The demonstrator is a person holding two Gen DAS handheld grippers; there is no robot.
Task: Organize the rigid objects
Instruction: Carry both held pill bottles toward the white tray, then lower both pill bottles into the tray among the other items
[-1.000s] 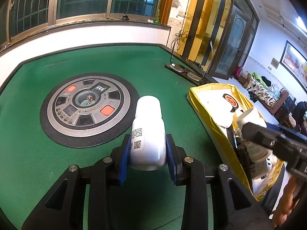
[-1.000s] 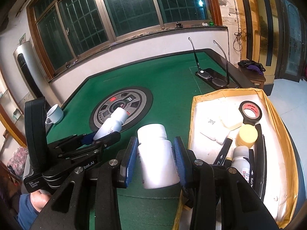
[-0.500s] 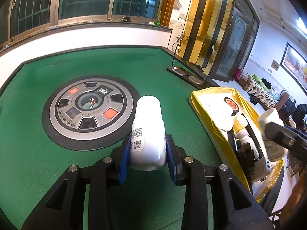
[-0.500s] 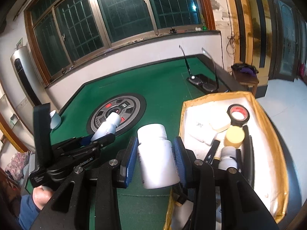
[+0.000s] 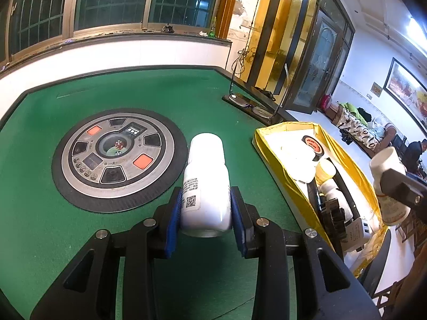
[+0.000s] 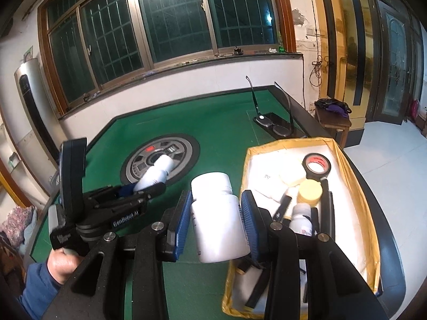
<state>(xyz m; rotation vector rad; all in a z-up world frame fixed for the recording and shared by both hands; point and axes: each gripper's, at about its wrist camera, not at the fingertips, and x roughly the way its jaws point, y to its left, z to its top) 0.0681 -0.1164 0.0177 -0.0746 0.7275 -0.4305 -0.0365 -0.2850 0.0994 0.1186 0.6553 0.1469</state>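
My left gripper (image 5: pixel 205 214) is shut on a white pill bottle (image 5: pixel 205 184) with a QR label, held above the green felt table (image 5: pixel 40 200). My right gripper (image 6: pixel 217 222) is shut on a second white bottle (image 6: pixel 217 221), held just left of the yellow-lined tray (image 6: pixel 355 186). In the left wrist view that second bottle (image 5: pixel 388 186) and the right gripper's finger show at the far right, over the tray (image 5: pixel 269 157). In the right wrist view the left gripper (image 6: pixel 145 190) and its bottle (image 6: pixel 157 172) hang at the left.
The tray holds a tape roll (image 6: pixel 317 163), a yellow-capped jar (image 6: pixel 309 192), a small white bottle (image 6: pixel 300 220), white pads and dark tools. A round control panel (image 5: pixel 117 157) sits mid-table. Glasses (image 6: pixel 272 124) lie near the far right edge. A hand in a blue sleeve (image 6: pixel 61 265) grips the left handle.
The right gripper with its bottle has lifted and drifted right, from beside the tray's near end to higher over its right side. The left gripper and its bottle have stayed put.
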